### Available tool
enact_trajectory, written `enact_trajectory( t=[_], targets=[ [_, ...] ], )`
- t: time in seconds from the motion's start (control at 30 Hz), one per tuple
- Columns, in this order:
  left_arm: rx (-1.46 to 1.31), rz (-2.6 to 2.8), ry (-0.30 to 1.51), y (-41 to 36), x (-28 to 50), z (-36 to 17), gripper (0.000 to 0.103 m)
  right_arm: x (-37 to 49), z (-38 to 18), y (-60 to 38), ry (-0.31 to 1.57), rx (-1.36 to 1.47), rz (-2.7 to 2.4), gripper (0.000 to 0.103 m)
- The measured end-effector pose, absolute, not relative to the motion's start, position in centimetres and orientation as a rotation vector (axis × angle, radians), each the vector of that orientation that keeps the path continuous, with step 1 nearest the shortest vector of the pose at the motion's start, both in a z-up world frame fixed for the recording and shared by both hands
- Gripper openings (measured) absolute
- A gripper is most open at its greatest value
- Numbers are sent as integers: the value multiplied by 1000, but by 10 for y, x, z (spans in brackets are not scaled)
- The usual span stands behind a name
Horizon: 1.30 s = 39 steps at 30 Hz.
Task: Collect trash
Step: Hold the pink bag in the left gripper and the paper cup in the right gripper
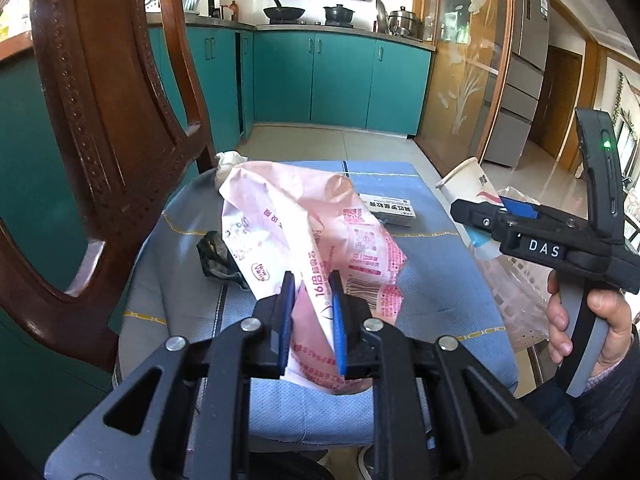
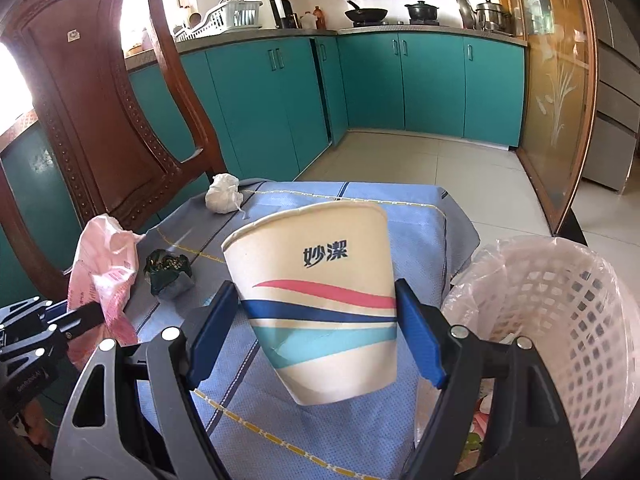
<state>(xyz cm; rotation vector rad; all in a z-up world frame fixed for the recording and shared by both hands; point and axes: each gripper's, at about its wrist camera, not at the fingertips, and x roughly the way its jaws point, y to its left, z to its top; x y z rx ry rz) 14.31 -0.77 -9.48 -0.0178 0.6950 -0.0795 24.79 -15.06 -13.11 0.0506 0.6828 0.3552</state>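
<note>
My left claw point(image 1: 311, 280) pinches the limp, featherlight pink printed plastic bag point(image 1: 308, 232) by its bunched middle; my right claw point(image 2: 318, 316) gently clamps the thin, crushable striped paper cup point(image 2: 320, 300) at mid-wall

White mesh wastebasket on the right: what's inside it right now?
The white mesh plastic wastebasket holds a clear plastic liner draped over its rim. Some colourful scraps show near the bottom; the right tongs' frame covers the rest.

The wrapper point(image 1: 304, 236) is pale pink with magenta print. The paper cup point(image 2: 320, 300) is cream with pink, navy and teal bands. The cloth point(image 2: 408, 216) is blue with yellow lines.
</note>
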Motion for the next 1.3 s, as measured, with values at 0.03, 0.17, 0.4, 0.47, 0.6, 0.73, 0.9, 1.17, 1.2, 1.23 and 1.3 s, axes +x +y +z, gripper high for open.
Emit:
enact_trajectory(
  t=[0.03,0.17,0.4,0.47,0.6,0.73,0.9,1.17,1.2,1.23,1.3],
  targets=[
    [-17,-78,695,-8,142,-94,18,247,-131,-150,683,47,355,77],
    [-18,-77,695,-10,139,-93,18,246,-132,-147,684,34,354,77],
    [-10,-76,688,-12,138,-93,18,246,-132,-146,686,27,351,77],
    [-10,-75,688,-13,138,-93,18,245,-132,-146,686,23,350,77],
    [-10,-74,686,-12,138,-93,18,245,-133,-144,687,15,350,77],
    [-10,-69,681,-12,136,-92,18,245,-133,-144,689,9,348,77],
    [-11,-61,670,-13,134,-93,18,244,-133,-142,690,-2,350,77],
    [-8,-56,662,-15,130,-94,18,243,-135,-139,693,-18,353,77],
    [-8,-56,661,-15,130,-94,18,243,-135,-138,693,-19,353,77],
    [-8,-54,659,-16,129,-94,18,243,-135,-138,693,-21,353,77],
    [-6,-51,655,-16,128,-93,18,243,-135,-138,694,-24,354,77]
  ],
)
